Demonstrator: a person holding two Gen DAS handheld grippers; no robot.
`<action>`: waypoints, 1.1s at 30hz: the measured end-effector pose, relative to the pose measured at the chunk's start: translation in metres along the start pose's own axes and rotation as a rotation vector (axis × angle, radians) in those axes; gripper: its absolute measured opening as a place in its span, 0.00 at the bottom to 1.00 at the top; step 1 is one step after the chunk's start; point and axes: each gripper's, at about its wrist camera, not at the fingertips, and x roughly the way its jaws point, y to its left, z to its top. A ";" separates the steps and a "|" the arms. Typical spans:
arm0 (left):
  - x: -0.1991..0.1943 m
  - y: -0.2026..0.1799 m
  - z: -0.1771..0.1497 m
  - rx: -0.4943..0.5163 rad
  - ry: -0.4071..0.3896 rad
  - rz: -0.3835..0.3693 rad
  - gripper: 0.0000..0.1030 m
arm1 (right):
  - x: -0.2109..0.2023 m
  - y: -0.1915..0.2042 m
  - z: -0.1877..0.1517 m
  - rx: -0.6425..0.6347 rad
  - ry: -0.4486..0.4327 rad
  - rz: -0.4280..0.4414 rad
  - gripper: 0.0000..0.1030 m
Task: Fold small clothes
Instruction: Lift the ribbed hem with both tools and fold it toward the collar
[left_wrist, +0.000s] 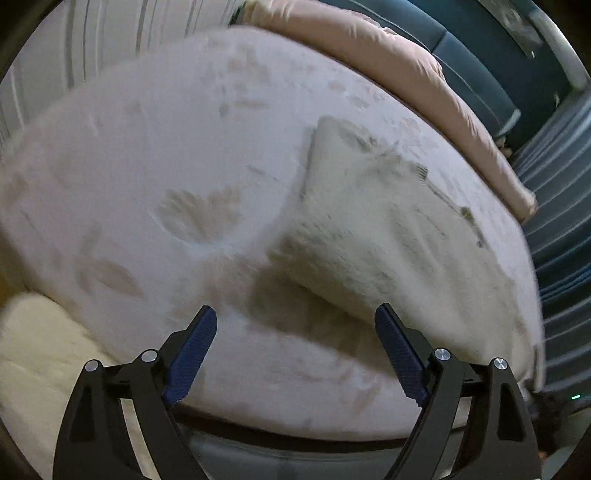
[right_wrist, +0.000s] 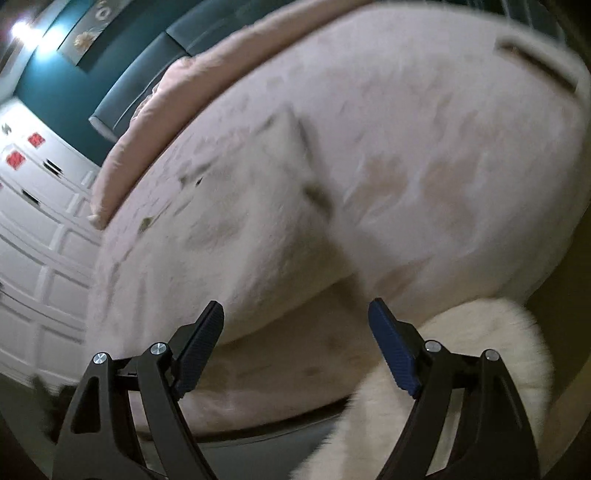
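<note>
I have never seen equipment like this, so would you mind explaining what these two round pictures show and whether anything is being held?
Each picture comes from a fisheye camera mounted on a hand-held gripper, looking forward along its two blue-padded fingers. One view shows the left gripper, the other the right gripper. Both stand open and hold nothing. Ahead lies a bed covered with a pale pink blanket. On it rests a cream fuzzy garment, seemingly partly folded, though blur hides detail. A second fluffy cream item sits at the bed's near edge, and a folded pink duvet lies along the far side.

Pale patterned bed (left_wrist: 166, 155), pink duvet (left_wrist: 424, 77) along its far edge, fluffy white rug (right_wrist: 491, 354), panelled white wardrobe (right_wrist: 40, 236).
</note>
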 end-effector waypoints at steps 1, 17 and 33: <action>0.007 -0.001 0.003 -0.023 0.005 -0.009 0.82 | 0.004 0.001 0.000 0.011 0.005 0.011 0.76; 0.005 -0.028 0.004 0.009 0.086 -0.134 0.06 | -0.011 0.024 0.007 -0.072 0.064 -0.004 0.08; -0.080 -0.033 0.011 0.127 -0.075 -0.003 0.61 | -0.071 0.036 0.036 -0.335 -0.105 -0.114 0.73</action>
